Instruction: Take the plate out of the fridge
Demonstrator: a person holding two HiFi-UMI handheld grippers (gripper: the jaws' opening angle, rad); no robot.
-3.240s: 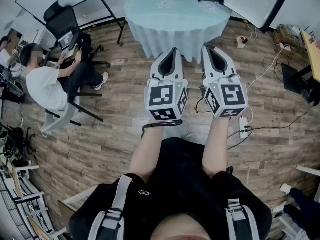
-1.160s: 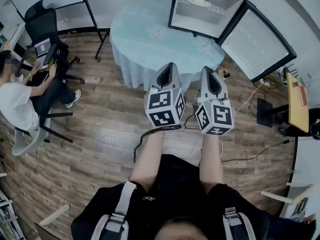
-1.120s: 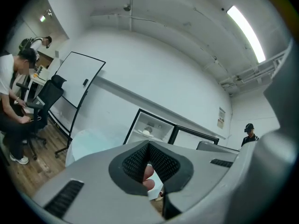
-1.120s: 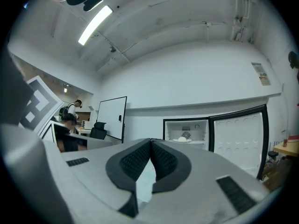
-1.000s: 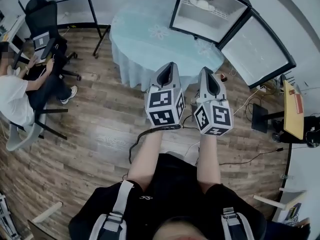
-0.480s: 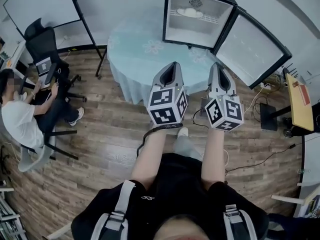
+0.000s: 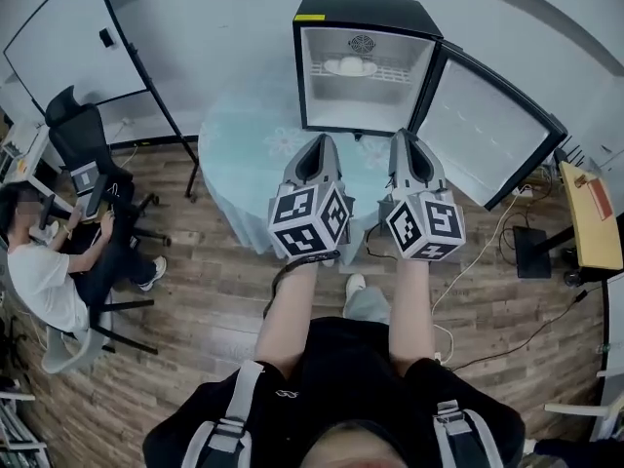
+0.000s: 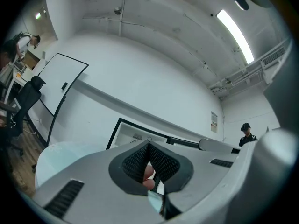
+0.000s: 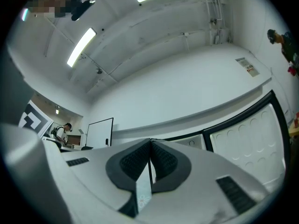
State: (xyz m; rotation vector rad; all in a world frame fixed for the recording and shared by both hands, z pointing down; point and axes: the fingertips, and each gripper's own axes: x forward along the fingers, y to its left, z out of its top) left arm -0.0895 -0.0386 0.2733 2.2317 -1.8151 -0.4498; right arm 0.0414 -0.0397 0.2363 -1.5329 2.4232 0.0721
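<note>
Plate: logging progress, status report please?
Shut, empty: left gripper, right gripper. On the fridge shelf: plate, door open. Nothing blocking.

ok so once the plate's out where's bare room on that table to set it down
Barest: the tablecloth left of the fridge, between its left wall and the cloth's edge. A narrower strip fronts the fridge, just beyond the shut left gripper and right gripper. The right side is crowded: the open door hangs across it.
</note>
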